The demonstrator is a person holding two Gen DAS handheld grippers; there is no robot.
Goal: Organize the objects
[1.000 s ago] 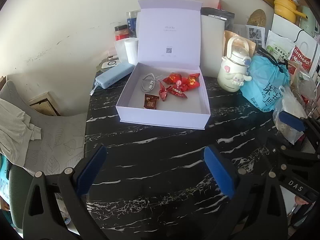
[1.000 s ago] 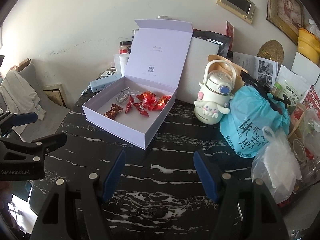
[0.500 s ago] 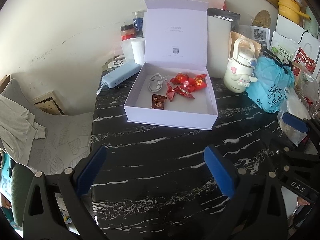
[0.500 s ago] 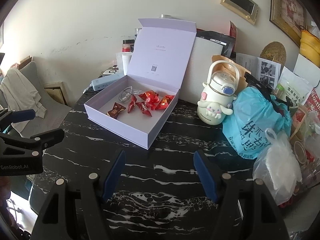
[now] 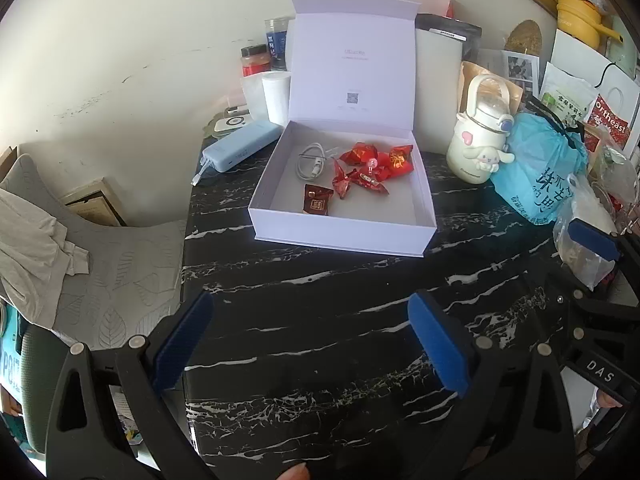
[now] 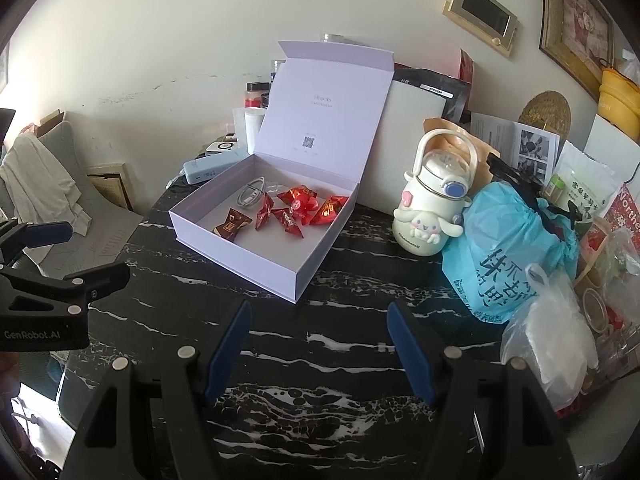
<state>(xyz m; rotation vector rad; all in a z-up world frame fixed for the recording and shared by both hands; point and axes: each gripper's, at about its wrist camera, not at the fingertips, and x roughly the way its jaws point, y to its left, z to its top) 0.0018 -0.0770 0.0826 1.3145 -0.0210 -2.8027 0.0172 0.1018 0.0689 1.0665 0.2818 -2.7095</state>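
From the left wrist view, our left tongs hang wide apart and hold nothing, low over the bare near part of the black marble table. The lavender box sits ahead with its lid upright, holding red candies, a brown candy and a coiled white cable. The box looks filled, so we judge closing the lid comes next: we should reach over the back edge and fold it forward evenly, one tongs on each side.

From the right wrist view, our right tongs are likewise spread wide and empty, level over the table and aimed at the box's near corner. The cartoon bottle stands just right of the box, so we should keep clear of it.
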